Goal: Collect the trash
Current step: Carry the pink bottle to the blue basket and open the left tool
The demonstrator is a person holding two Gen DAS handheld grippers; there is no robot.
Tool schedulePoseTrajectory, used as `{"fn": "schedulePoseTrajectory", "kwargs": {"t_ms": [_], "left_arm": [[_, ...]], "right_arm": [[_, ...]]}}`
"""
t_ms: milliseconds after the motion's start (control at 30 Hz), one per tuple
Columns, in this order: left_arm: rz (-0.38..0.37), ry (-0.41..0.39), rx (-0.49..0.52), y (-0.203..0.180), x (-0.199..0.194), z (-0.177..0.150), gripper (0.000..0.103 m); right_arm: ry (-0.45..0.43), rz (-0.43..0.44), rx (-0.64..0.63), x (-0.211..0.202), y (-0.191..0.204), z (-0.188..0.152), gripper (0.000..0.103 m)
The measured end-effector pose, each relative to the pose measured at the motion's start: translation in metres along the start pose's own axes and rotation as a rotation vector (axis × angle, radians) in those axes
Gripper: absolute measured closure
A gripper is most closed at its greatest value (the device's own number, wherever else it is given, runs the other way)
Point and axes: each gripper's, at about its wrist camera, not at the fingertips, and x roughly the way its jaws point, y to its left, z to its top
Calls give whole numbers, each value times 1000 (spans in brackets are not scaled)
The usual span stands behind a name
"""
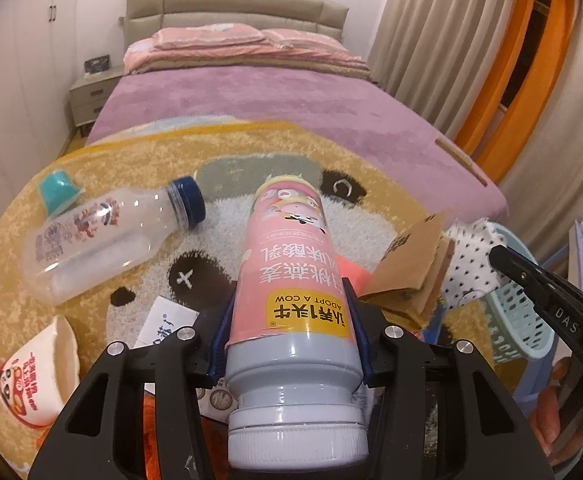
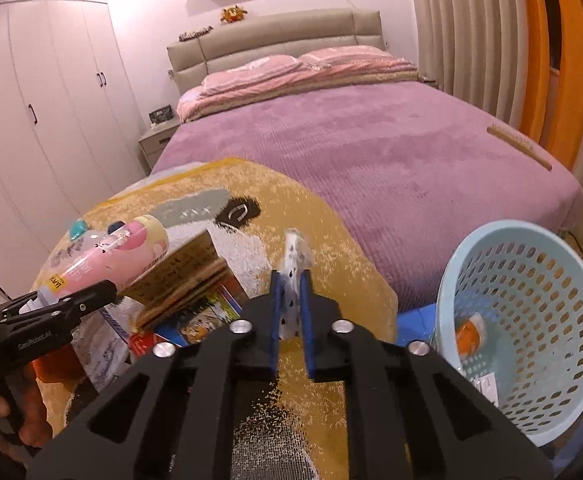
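My left gripper [image 1: 291, 304] is shut on a pink yogurt bottle [image 1: 287, 240], its grey cap end toward the camera, lifted over a round yellow panda rug [image 1: 139, 168]. My right gripper [image 2: 291, 280] is shut on a thin white wrapper with black dots [image 2: 293, 252] that sticks up between the blue pads. A light blue mesh basket [image 2: 531, 264] stands tilted at the right with an orange scrap inside. In the left wrist view the right gripper [image 1: 503, 258] holds the dotted wrapper [image 1: 471, 248] in front of the basket [image 1: 519, 320].
On the rug lie a clear bottle with a blue cap [image 1: 103, 236], a teal cup [image 1: 57, 192], a paper cup [image 1: 39, 380], a brown paper bag [image 1: 411, 272] and printed boxes [image 2: 195, 316]. A purple bed [image 2: 371, 152] is behind, wardrobes [image 2: 31, 120] at the left, curtains [image 2: 451, 32] at the right.
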Motion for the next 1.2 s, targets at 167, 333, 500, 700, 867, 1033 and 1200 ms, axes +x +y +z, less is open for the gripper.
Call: {"fn": "schedulePoseTrajectory", "kwargs": {"t_ms": [167,333,500,700,867,1033,1200], "left_arm": [[-21,-50,12,-8,-16,6,57],[-43,-90,18,-16,-29,10,57],[-76,-120,41,-30,-38,16,57],[-86,-113,59,-39,-35,12,57],[-81,-113,61,-36,-36,10,57],[-101,-112,58,-38,-36,9,57],[-120,-107,72,-46,-32,5,57]], "right_arm": [[-18,12,6,-9,-1,2,100],[-44,15,22,-22,-7,4,100],[-62,19,30,-35,-14,9,101],[-6,143,112,-16,-32,-2,100],[29,146,207,-6,-66,-14,100],[10,104,229,-20,-88,-15,99],[34,88,252,-21,-104,-24,92]]}}
